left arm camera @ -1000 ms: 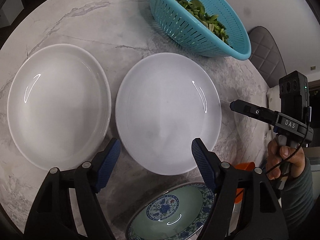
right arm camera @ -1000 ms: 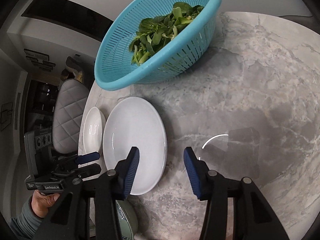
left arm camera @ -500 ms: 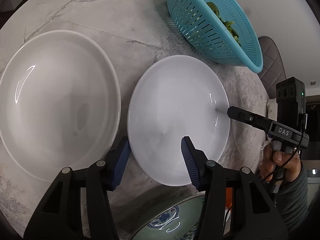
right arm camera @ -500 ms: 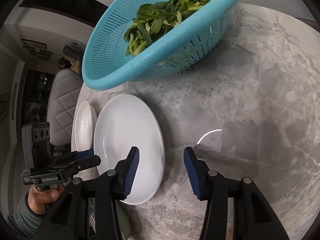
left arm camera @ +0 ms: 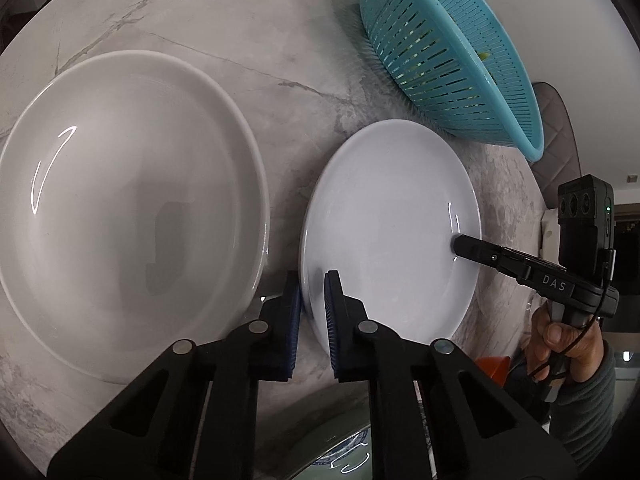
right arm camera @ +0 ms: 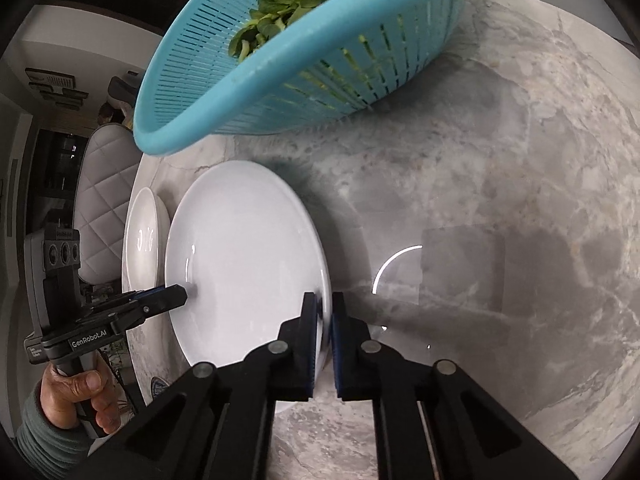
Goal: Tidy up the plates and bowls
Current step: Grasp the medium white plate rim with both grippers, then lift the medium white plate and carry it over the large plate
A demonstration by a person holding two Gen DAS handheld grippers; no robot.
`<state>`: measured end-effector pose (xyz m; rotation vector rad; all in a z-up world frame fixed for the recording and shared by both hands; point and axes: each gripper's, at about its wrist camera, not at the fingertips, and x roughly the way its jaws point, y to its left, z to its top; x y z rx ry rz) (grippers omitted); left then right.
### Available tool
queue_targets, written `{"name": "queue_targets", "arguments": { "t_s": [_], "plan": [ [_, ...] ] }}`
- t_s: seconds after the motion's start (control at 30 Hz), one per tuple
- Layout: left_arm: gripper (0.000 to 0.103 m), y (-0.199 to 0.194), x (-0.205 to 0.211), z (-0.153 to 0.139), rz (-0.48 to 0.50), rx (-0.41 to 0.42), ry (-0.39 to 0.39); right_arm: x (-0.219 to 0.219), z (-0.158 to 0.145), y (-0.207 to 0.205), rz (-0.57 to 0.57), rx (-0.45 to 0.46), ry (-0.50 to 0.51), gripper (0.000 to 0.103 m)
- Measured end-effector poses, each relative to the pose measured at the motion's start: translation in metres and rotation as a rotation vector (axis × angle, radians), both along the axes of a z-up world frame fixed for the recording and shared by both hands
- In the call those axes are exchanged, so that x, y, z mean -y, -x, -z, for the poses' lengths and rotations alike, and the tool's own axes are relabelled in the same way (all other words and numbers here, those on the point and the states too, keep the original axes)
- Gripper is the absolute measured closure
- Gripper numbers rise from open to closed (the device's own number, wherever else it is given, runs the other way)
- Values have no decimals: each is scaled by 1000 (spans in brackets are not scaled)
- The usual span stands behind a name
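Both tools have just been closing on one white plate mid-surface: left tool pinches its rim beside the larger plate; right tool clamps the opp. rim. Neither hand nearer; lift likely needs both rising evenly.

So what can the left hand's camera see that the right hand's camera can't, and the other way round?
Only the left wrist view shows the whole big white dish and, at the bottom edge, a blue-patterned bowl. Only the right wrist view shows the green leaves inside the blue colander and the bare stretch of marble table. Both show the flat white plate, pinched at opposite rims by the left gripper and right gripper, whose jaws have just closed on it.
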<state>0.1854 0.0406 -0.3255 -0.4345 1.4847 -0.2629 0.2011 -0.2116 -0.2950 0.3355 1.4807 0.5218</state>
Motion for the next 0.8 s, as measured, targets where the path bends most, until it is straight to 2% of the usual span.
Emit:
{"name": "queue_targets", "arguments": {
  "t_s": [0.43, 0.8],
  "plan": [
    [93, -2, 6, 1, 8, 7, -4, 11, -7, 12, 14, 25, 18, 95],
    [93, 3, 5, -35, 42, 62, 5, 14, -36, 26, 32, 76, 14, 94]
  ]
}}
